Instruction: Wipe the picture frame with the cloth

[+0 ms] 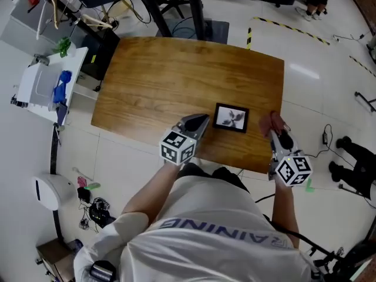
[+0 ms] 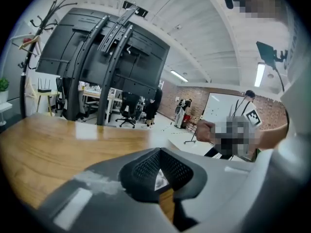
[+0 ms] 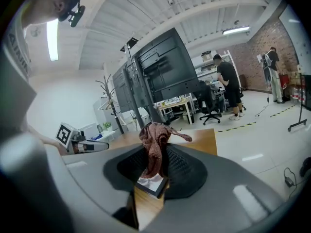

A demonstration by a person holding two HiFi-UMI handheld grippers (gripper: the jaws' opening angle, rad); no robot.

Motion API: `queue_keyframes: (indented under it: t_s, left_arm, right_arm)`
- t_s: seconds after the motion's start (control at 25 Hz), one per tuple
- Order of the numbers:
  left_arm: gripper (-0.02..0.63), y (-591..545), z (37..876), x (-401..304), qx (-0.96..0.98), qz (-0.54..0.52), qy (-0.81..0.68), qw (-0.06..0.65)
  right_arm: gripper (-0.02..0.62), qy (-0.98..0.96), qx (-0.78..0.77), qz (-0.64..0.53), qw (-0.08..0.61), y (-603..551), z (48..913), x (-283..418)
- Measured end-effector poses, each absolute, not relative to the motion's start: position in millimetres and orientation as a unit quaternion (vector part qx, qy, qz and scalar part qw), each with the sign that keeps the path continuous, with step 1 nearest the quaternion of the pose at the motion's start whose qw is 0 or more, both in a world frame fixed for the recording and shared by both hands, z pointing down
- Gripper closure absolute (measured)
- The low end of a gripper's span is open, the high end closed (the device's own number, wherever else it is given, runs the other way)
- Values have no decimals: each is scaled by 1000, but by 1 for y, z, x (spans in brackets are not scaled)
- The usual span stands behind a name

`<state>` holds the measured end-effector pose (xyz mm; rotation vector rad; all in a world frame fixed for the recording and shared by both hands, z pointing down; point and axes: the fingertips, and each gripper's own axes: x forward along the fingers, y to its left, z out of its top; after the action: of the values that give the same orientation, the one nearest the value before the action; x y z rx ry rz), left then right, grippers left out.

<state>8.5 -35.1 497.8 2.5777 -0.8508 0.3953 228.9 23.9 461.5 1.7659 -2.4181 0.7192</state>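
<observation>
A small black picture frame (image 1: 230,117) with a pale flower print lies flat on the wooden table (image 1: 164,81), near its front edge. My left gripper (image 1: 202,120) sits just left of the frame with its jaws shut and nothing between them. In the left gripper view a sliver of the frame (image 2: 161,178) shows below the left gripper's tips (image 2: 159,152). My right gripper (image 1: 276,133) hovers at the table's right front corner, right of the frame, shut on a reddish-brown cloth (image 1: 271,122). The cloth (image 3: 154,142) stands bunched up between the jaws, above the frame's corner (image 3: 151,183).
A white cart (image 1: 44,87) with a blue item stands left of the table. Black stand legs (image 1: 176,4) rise behind its far edge. A white round bin (image 1: 50,190) and cables lie on the floor at left. People (image 3: 228,89) stand far off by desks.
</observation>
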Motion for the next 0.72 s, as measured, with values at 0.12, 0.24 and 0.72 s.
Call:
queue_keyframes:
  t_s: [0.12,0.24,0.72]
  left_arm:
    - [601,-29,529,15,914,171,-296,219]
    - [601,-30,558,22,909,206,-280,231]
    - [601,-20,664,38,891,329,-198,242]
  right_arm:
    - [486,-794,556,245,34,15,475,221]
    - [486,-798,540,264,38,6,487,210]
    - [486,-815,464,335,92,-48,553,139]
